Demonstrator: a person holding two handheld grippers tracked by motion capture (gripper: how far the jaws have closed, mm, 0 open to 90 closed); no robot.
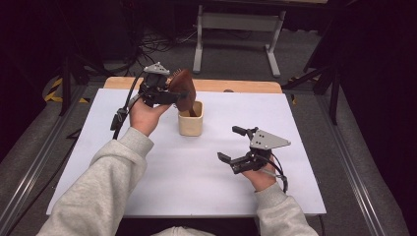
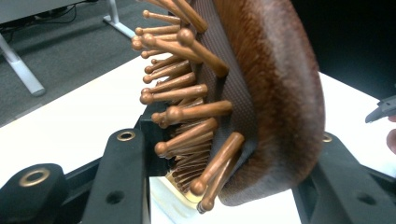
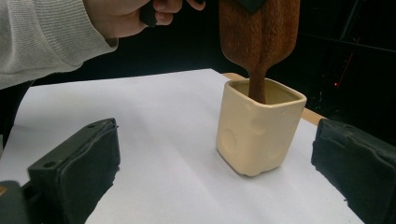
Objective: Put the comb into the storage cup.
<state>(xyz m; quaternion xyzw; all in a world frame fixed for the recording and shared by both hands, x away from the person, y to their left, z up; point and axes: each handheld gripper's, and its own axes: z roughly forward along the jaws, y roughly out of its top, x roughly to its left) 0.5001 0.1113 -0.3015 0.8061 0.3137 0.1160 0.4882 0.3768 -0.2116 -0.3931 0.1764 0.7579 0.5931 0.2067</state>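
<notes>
The person is standing a wooden hairbrush (image 1: 184, 88) into a cream square cup (image 1: 191, 119), and I'd judge the job mostly done: in the right gripper view the brush handle already dips below the cup's rim (image 3: 264, 91), upper centre of that frame, while the broad head is above it. The left gripper (image 1: 173, 96), upper left of centre in the high view, is clamped on the brush head; in its own view the two black jaws press on either side of the head, with the round-tipped wooden bristles (image 2: 187, 116) fanning out to the left. The cup sits on the white table (image 1: 196, 177), a little above the middle of the high view.

The next move, as I read it, is to ease the brush down until the handle bottoms out in the cup, then let go and lift away without dragging the head along. The brush looks top-heavy, so it could lean on the rim or tip the cup if let go early.

The right gripper (image 1: 231, 145) hovers at lower right of the high view, jaws spread wide with nothing between them, well apart from the cup and pointing toward it. Nothing stands between cup and brush; beyond the table's far edge are a desk frame (image 1: 238, 29) and loose cables on the floor
</notes>
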